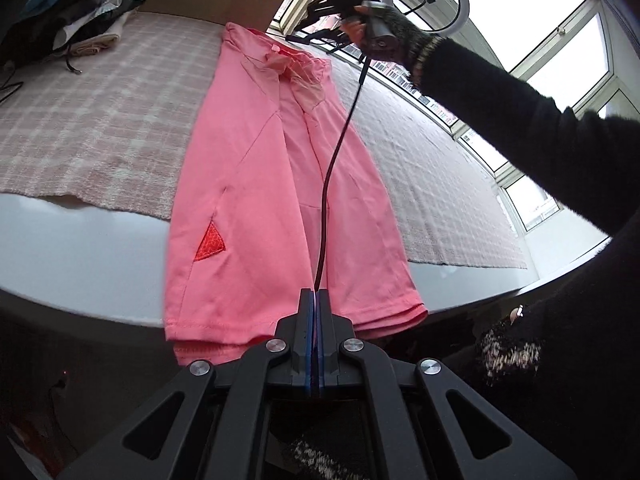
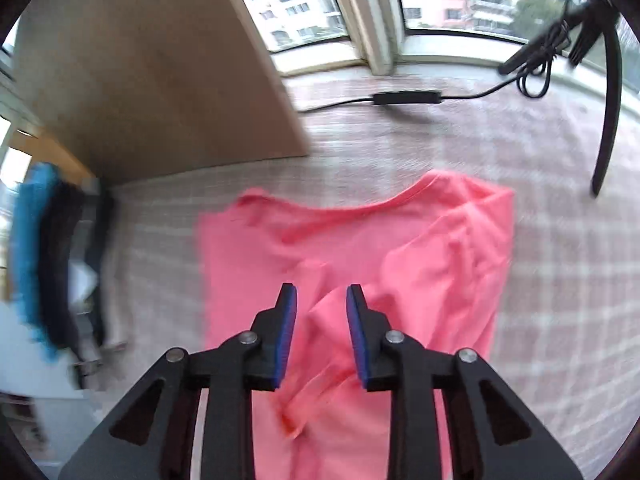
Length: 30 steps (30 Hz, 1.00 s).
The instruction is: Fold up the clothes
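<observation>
Left wrist view shows the left gripper (image 1: 316,300) with its jaws pressed together at the near hem of the pink shirt (image 1: 256,184), apparently pinning that edge so the cloth stays taut; whether fabric sits between the pads is hard to tell. Lying lengthwise on the checked tablecloth (image 1: 100,120), sides folded inward, the shirt overhangs the table edge, while the right gripper (image 2: 321,300) hovers wide apart above its collar end, probably ready to grasp there for the next fold.
</observation>
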Each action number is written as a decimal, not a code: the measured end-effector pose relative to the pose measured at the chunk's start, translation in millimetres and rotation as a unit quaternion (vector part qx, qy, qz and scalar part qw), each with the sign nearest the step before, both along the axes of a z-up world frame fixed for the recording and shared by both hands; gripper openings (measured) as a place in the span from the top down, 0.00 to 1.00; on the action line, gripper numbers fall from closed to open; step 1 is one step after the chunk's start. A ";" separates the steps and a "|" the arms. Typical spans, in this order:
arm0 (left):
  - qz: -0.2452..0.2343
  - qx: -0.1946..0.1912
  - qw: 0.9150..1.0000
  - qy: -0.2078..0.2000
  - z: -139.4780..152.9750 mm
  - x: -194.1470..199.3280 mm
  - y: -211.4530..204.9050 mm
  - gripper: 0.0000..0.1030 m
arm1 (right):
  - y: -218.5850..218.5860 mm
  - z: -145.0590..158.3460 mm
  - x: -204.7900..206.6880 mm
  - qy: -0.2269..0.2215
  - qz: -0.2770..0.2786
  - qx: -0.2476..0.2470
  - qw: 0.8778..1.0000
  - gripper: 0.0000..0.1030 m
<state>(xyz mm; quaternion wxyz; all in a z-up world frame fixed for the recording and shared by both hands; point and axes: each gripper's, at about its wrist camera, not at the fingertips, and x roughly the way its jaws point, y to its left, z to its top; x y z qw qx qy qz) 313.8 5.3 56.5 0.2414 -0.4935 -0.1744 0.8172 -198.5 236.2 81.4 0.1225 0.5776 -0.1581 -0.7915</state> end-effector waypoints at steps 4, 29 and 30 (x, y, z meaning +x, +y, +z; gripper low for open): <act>-0.003 0.001 1.000 -0.021 7.1 24.1 -9.5 1.00 | 9.5 28.8 42.7 0.007 0.028 -0.076 0.997 0.75; -0.056 -0.059 0.994 0.075 35.5 -136.6 -26.8 1.00 | 20.0 129.1 206.3 0.125 0.043 -0.043 0.990 0.75; -0.061 -0.061 0.994 0.067 26.0 -142.7 -19.6 1.00 | 9.8 122.0 191.4 0.122 0.052 -0.039 0.990 0.75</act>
